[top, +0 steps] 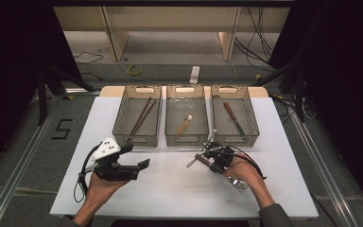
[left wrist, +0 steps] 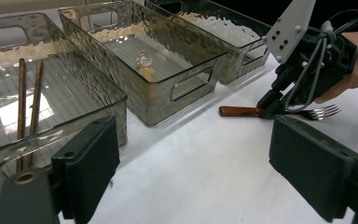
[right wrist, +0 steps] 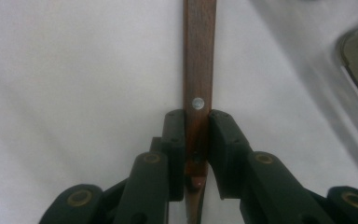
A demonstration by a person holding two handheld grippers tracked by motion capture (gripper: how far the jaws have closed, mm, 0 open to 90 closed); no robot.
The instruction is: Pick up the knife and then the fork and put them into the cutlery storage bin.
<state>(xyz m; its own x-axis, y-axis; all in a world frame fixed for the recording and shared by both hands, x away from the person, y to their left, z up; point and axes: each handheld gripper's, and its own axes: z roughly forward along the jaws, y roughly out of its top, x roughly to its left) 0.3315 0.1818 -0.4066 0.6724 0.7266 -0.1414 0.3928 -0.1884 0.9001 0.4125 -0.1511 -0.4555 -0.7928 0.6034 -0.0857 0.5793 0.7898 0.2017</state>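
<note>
A fork with a brown wooden handle lies low over the white table, and my right gripper is shut on that handle just below its rivet. In the high view the right gripper is in front of the right basket, with the fork's metal tines poking out under the hand. The left gripper view shows the handle on one side of that gripper and the tines on the other. My left gripper hovers at the left front, open and with nothing between its pads.
Three clear baskets stand in a row at the back of the white sheet. The left basket holds two chopsticks, the middle basket a spoon, the right basket a knife.
</note>
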